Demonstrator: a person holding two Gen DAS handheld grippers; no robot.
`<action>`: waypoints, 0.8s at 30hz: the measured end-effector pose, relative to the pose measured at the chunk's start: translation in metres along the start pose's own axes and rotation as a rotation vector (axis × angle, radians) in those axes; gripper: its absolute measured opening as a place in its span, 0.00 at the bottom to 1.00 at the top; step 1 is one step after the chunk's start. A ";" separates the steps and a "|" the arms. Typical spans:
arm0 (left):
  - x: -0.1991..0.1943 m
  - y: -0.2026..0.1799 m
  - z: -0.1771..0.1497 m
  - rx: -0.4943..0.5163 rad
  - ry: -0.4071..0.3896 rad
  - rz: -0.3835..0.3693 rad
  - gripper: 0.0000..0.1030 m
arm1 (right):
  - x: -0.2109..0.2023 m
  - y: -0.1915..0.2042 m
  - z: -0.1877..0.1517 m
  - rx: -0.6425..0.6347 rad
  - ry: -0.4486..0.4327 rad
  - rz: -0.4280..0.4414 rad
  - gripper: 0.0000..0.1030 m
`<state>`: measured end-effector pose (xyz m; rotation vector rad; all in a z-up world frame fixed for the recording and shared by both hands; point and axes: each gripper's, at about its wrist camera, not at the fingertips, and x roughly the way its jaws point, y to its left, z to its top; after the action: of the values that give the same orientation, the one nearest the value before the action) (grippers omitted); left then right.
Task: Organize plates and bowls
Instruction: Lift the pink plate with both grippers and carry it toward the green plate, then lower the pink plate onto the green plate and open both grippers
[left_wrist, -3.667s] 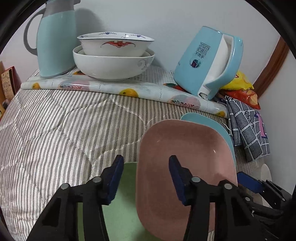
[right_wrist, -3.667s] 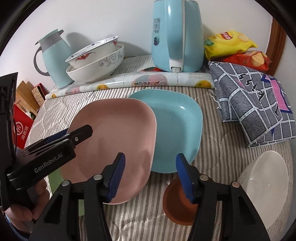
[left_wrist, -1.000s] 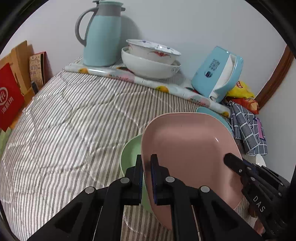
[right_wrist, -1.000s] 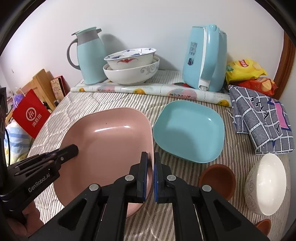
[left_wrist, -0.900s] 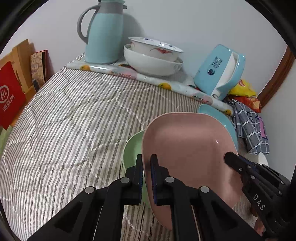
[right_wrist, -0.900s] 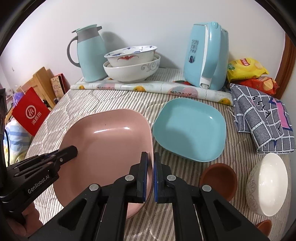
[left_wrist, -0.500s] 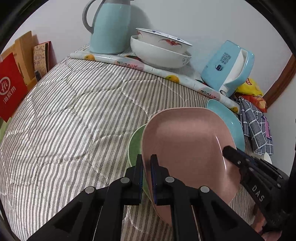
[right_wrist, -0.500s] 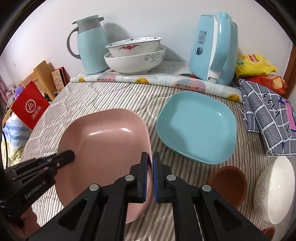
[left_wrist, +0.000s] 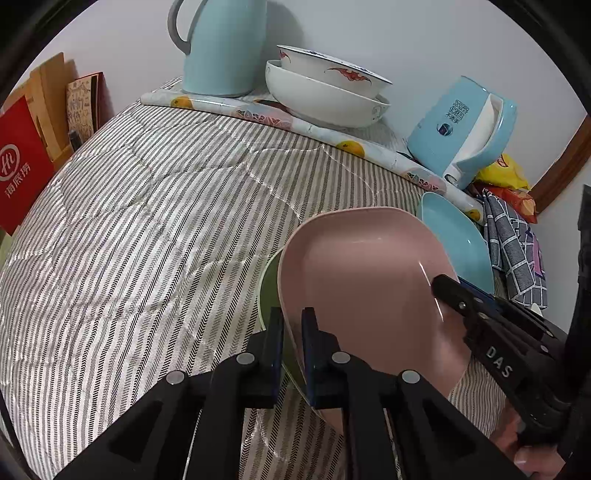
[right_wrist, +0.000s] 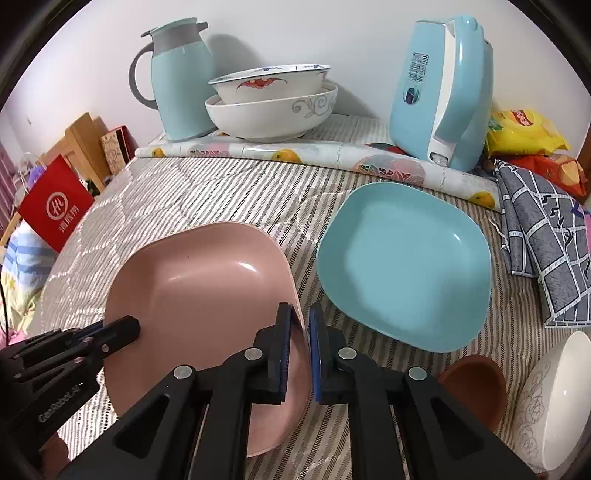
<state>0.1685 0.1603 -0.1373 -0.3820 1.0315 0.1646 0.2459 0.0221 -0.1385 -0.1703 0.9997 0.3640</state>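
Pink plate (right_wrist: 199, 295), lower centre of frame, is clamped on opposite rims by left gripper (left_wrist: 292, 332) and right gripper (right_wrist: 300, 328); green plate (left_wrist: 267, 284) beneath.

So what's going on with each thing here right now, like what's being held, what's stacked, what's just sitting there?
Left gripper: shut on pink plate's rim.
Right gripper: shut on the opposite rim.
Pink plate: held by both, tilted.
Green plate: beneath the pink one, mostly hidden.
Blue plate: lying flat on bedding.
Two patterned bowls: nested, upright.
Kettle: upright, lid shut.
Jug: upright, lid on.
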 end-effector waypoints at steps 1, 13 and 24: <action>0.000 0.000 0.000 0.003 0.003 -0.004 0.12 | 0.000 0.000 0.000 0.000 0.000 -0.001 0.11; -0.012 -0.009 -0.008 0.040 0.006 -0.015 0.40 | -0.012 -0.008 -0.007 0.048 -0.028 0.008 0.31; -0.029 -0.016 -0.014 0.044 -0.015 -0.024 0.48 | -0.040 -0.024 -0.023 0.104 -0.047 -0.003 0.48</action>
<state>0.1480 0.1414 -0.1151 -0.3523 1.0143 0.1230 0.2171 -0.0159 -0.1179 -0.0692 0.9697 0.3111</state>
